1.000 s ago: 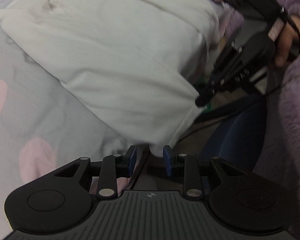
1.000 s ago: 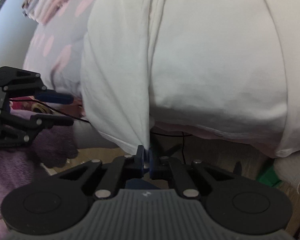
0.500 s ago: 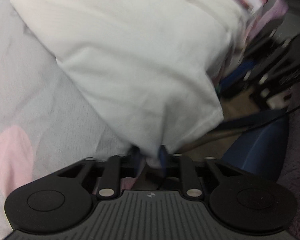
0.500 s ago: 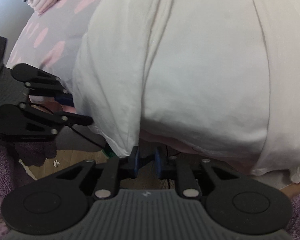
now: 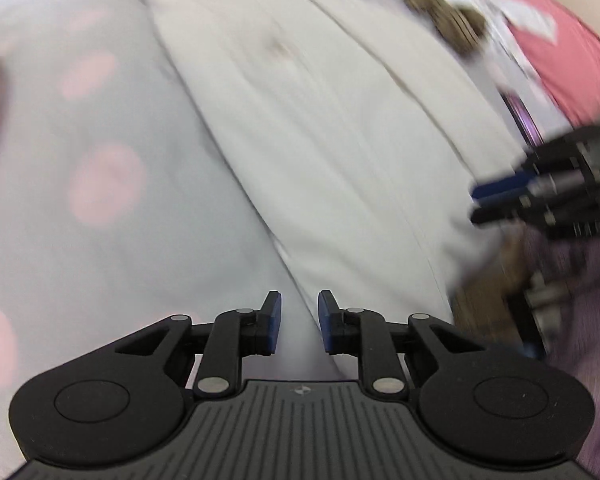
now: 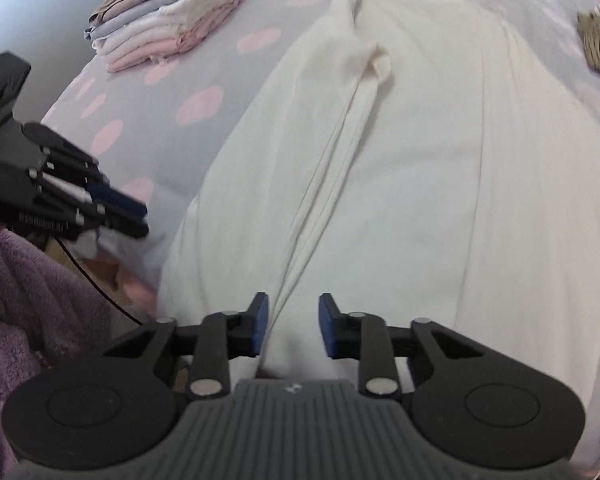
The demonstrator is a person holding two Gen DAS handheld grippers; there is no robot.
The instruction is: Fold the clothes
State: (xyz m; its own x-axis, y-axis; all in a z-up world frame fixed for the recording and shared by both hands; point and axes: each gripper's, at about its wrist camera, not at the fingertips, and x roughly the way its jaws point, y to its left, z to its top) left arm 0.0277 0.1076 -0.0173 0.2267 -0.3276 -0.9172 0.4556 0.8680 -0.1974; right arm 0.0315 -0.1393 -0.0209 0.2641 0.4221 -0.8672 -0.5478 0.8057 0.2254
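garment [image 6: 420, 184]: soft matt cream cloth | bedsheet [image 6: 204, 80]: matt cloth | tongs [image 6: 292, 330]: matt black plastic

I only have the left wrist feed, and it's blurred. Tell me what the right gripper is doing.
Observer: The right gripper is open, with the near edge of the white garment lying between its fingers, unclamped.
Operator: Report how the garment lies.
Observer: It is spread flat on the dotted grey bedsheet, with a long crease running up from the right gripper toward a bunched spot.
Operator: Say what else is on the bed on that side.
Observer: A stack of folded clothes sits at the far left, apart from the garment.
Operator: Check my left gripper.
Observer: The left gripper is beside the garment's left edge; its fingers look close together.
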